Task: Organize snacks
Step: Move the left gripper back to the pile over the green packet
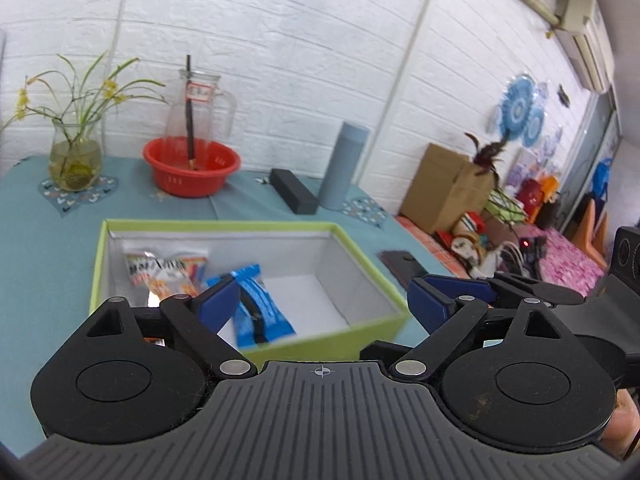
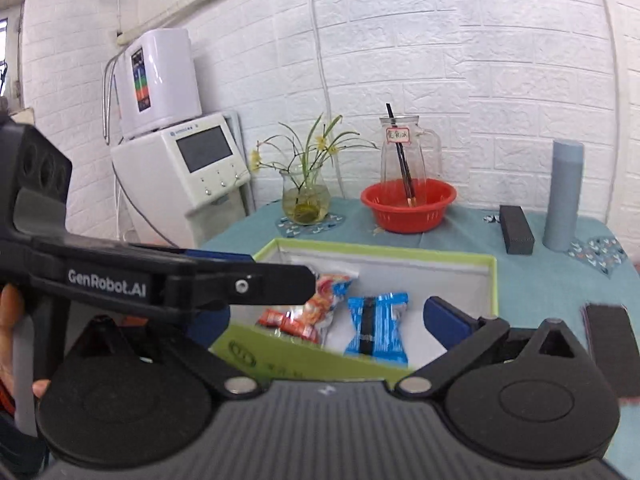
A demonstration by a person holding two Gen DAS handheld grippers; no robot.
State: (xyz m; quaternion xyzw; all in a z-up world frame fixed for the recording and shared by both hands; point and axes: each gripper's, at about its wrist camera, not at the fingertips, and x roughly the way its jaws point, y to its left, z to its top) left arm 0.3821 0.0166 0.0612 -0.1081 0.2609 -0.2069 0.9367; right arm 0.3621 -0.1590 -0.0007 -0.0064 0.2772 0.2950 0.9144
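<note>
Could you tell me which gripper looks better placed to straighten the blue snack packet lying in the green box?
Probably the left. The left gripper is open at the green box, one fingertip right beside the blue snack packet. The right gripper is open too, but sits behind the near wall.

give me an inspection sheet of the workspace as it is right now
Surface: teal tablecloth.
Job's things: green box, open; inside lie a blue snack packet and an orange-and-white snack bag.
Clutter: red basket, glass pitcher, flower vase, grey-blue cylinder, black case, dark wallet.
Grippers: left gripper open, empty; right gripper open, empty.
Cables: white cord on wall.
Surroundings: white brick wall, water dispenser, cardboard box.
</note>
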